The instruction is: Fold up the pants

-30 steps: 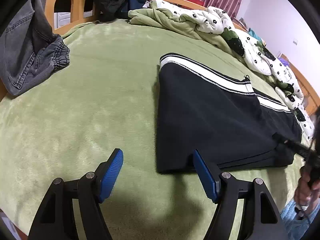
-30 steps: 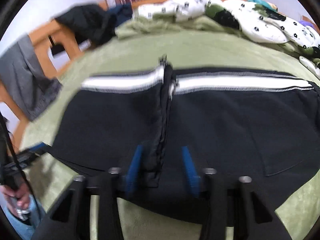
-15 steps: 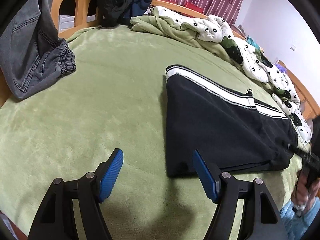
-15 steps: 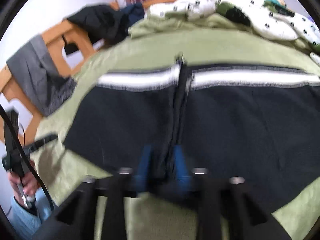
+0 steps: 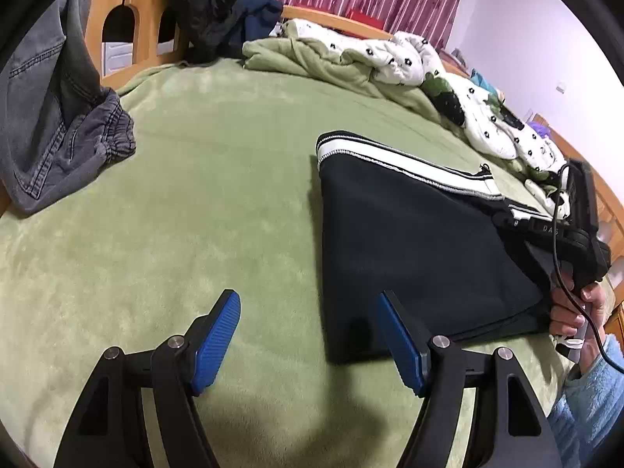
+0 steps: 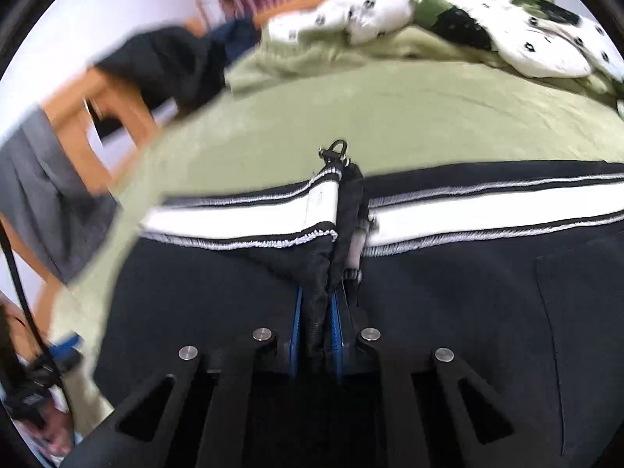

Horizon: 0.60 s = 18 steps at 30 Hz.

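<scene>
Black pants point(image 5: 413, 241) with a white side stripe lie folded on the green bed blanket point(image 5: 195, 195). My left gripper point(image 5: 308, 339) is open and empty, low over the blanket at the pants' near left corner; its right pad overlaps that corner. My right gripper point(image 6: 315, 331) is shut on a raised ridge of the black pants point(image 6: 448, 292) near their middle, below the white stripe point(image 6: 241, 220). The right gripper also shows in the left wrist view point(image 5: 577, 234), at the pants' right end.
Grey jeans point(image 5: 50, 124) hang over the wooden bed frame point(image 5: 128, 11) at the left. A crumpled green and white patterned quilt point(image 5: 390, 66) lies along the far side. Dark clothes point(image 5: 210, 7) drape on the headboard.
My right gripper has closed on the pants' fold and lifted it into a ridge. My left gripper has drawn slightly left and back, staying open.
</scene>
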Motion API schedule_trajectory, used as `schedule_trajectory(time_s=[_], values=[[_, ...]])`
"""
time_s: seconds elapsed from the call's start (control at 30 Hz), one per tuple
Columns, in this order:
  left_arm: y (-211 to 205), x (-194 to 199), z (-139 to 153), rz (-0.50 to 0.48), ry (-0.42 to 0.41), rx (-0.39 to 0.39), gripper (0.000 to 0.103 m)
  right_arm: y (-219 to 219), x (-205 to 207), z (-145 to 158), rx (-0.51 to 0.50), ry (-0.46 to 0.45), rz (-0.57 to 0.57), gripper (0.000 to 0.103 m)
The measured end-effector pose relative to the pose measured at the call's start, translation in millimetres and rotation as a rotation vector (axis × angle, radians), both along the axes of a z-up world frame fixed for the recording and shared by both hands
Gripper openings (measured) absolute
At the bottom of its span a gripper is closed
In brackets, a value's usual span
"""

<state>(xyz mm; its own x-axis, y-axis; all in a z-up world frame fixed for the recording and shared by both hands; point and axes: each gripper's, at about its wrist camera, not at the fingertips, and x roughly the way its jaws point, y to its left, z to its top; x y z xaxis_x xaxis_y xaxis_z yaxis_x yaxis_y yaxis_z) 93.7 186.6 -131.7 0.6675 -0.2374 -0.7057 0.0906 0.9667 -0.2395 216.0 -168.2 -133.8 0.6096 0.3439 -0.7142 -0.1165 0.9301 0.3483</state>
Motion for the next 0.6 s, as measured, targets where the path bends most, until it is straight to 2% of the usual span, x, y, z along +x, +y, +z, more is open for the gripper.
schedule_trajectory(time_s=[0.07, 0.13, 0.2, 0.23, 0.27, 0.33, 0.37, 0.4, 0.47, 0.53, 0.6], values=[[-3.3, 5.1, -0.4, -0.012, 0.001, -0.030, 0.070, 6.5, 6.9, -18.8, -0.055, 0.072, 0.007, 0.016], [-10.6, 11.4, -3.5, -0.031, 0.018, -0.033, 0.070, 10.2, 0.6, -16.2, -0.098, 0.044, 0.017, 0.018], [-23.0, 20.0, -15.6, -0.069, 0.088, 0.000, 0.070, 10.6, -10.7, -4.8, -0.141, 0.035, 0.017, 0.035], [-24.8, 20.6, -19.7, -0.066, 0.107, 0.001, 0.070, 10.6, -18.4, 0.5, -0.148, 0.022, 0.011, 0.039], [-23.2, 19.5, -23.9, -0.063, 0.115, -0.032, 0.070, 7.6, -29.9, 5.6, -0.143, -0.001, -0.002, 0.039], [-14.4, 15.0, -29.3, -0.054, 0.116, -0.152, 0.070, 4.4, -54.9, 12.6, -0.150, -0.041, -0.004, 0.042], [-10.2, 13.4, -32.4, -0.052, 0.113, -0.206, 0.070, 1.2, -68.9, 15.6, -0.178, -0.058, -0.007, 0.049], [-10.3, 13.2, -34.4, -0.050, 0.107, -0.217, 0.069, -2.0, -78.3, 16.4, -0.205, -0.069, -0.019, 0.056], [-14.4, 14.3, -36.3, -0.042, 0.104, -0.212, 0.069, -9.1, -94.9, 16.8, -0.248, -0.084, -0.052, 0.063], [-24.2, 17.5, -35.7, -0.053, 0.095, -0.190, 0.068, -22.2, -109.8, 15.1, -0.266, -0.086, -0.080, 0.063], [-34.3, 21.6, -36.0, -0.037, 0.098, -0.158, 0.058, -38.5, -117.0, 12.1, -0.292, -0.060, -0.124, 0.063]])
